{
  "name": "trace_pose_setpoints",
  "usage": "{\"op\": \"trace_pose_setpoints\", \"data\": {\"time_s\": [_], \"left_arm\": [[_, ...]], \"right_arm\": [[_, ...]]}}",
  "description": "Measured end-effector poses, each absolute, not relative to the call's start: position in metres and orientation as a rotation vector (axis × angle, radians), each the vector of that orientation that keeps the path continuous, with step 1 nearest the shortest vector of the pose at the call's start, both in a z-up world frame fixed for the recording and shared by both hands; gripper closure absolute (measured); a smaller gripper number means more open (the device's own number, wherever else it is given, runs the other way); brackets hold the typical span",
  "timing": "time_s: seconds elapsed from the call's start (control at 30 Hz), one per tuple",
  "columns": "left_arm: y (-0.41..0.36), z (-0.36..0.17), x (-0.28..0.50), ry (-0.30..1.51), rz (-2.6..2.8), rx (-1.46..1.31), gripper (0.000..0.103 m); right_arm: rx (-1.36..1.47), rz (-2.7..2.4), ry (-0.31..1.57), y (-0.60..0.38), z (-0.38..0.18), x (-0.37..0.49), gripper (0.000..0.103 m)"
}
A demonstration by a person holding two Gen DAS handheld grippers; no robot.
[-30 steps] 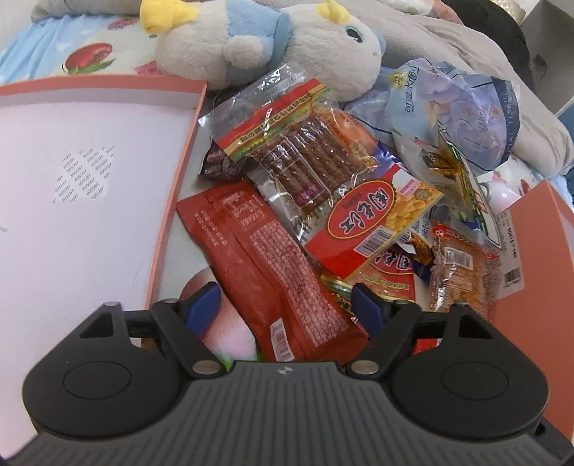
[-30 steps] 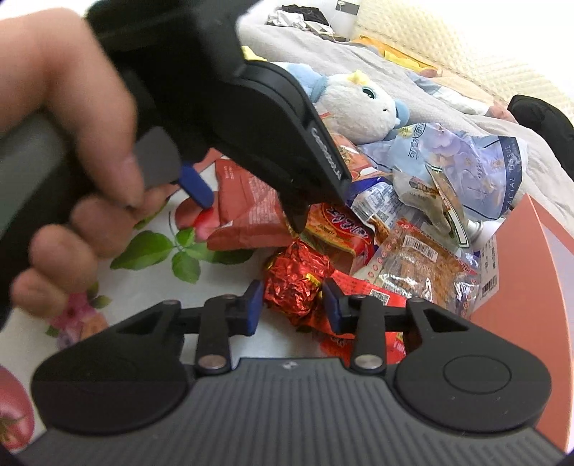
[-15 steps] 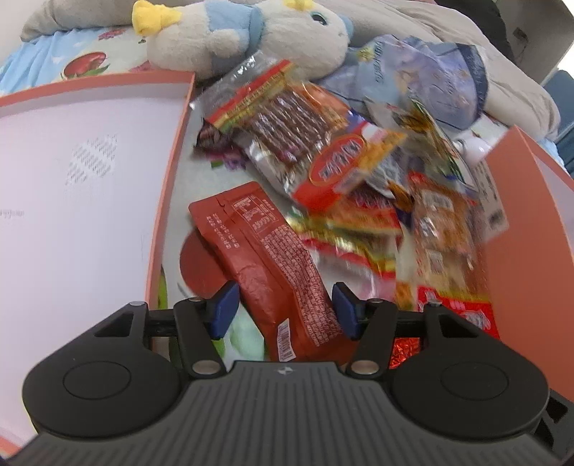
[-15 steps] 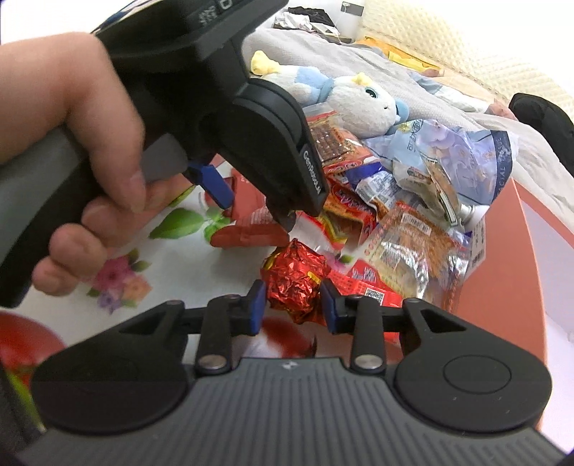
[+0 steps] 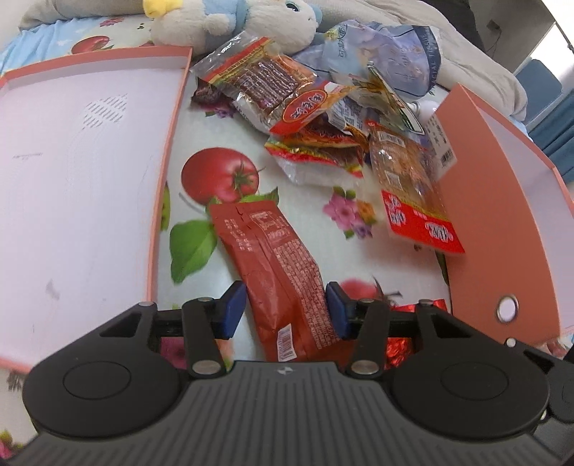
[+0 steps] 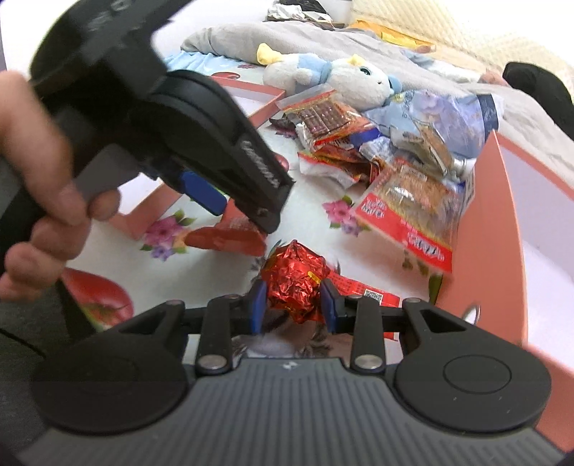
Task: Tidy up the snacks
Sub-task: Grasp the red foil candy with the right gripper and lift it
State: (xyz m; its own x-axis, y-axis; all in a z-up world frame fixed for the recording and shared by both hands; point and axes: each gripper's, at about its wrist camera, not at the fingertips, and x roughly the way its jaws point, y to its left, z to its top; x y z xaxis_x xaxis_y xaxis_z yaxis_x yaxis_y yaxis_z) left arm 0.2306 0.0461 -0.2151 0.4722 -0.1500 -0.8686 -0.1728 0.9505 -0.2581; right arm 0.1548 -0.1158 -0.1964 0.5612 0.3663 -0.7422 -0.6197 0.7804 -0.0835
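My left gripper [image 5: 285, 310] is shut on a long dark red snack packet [image 5: 274, 272] and holds it above the flowered tablecloth. My right gripper [image 6: 292, 304] is shut on a crinkled red foil snack [image 6: 296, 277], also lifted off the cloth. A pile of snack bags [image 5: 315, 107] lies at the back, between the two boxes. The left gripper [image 6: 201, 154], with the hand holding it, fills the left of the right wrist view, the red packet [image 6: 229, 236] under it.
An open pink-rimmed box [image 5: 82, 150] lies at the left and another [image 5: 502, 215] stands at the right. A clear bag with a red label [image 5: 412, 193] leans by the right box. A plush toy [image 5: 229, 21] and a blue tissue pack [image 5: 387, 50] lie behind the pile.
Both grippers have pulled back from the pile and risen with their snacks. The left jaws narrowed onto the red packet, and the cloth's tomato print is uncovered.
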Motion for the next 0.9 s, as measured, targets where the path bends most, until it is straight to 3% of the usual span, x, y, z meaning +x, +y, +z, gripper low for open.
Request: {"op": "trace_pose_setpoints", "data": {"time_s": [0.23, 0.33, 0.4, 0.53, 0.73, 0.83, 0.87, 0.9], "left_arm": [[0.046, -0.217, 0.202, 1.083, 0.011, -0.364, 0.051], [0.049, -0.216, 0.193, 1.086, 0.014, -0.386, 0.051], [0.051, -0.214, 0.187, 1.084, 0.016, -0.398, 0.051], [0.052, -0.214, 0.180, 1.084, 0.013, -0.397, 0.051], [0.056, -0.210, 0.173, 1.072, 0.024, -0.411, 0.052], [0.055, -0.208, 0.172, 1.066, 0.024, -0.411, 0.053], [0.055, -0.206, 0.172, 1.063, 0.022, -0.411, 0.053], [0.054, -0.205, 0.172, 1.057, 0.017, -0.413, 0.053]], "right_arm": [[-0.308, 0.574, 0.831, -0.128, -0.202, 0.148, 0.065], [-0.272, 0.568, 0.861, -0.131, -0.203, 0.149, 0.052], [-0.244, 0.559, 0.863, -0.132, -0.202, 0.149, 0.036], [-0.220, 0.544, 0.865, -0.130, -0.204, 0.151, 0.036], [-0.220, 0.511, 0.885, -0.128, -0.220, 0.157, 0.038], [-0.223, 0.515, 0.889, -0.129, -0.225, 0.158, 0.051], [-0.223, 0.523, 0.889, -0.129, -0.224, 0.158, 0.065], [-0.226, 0.521, 0.889, -0.129, -0.222, 0.159, 0.068]]}}
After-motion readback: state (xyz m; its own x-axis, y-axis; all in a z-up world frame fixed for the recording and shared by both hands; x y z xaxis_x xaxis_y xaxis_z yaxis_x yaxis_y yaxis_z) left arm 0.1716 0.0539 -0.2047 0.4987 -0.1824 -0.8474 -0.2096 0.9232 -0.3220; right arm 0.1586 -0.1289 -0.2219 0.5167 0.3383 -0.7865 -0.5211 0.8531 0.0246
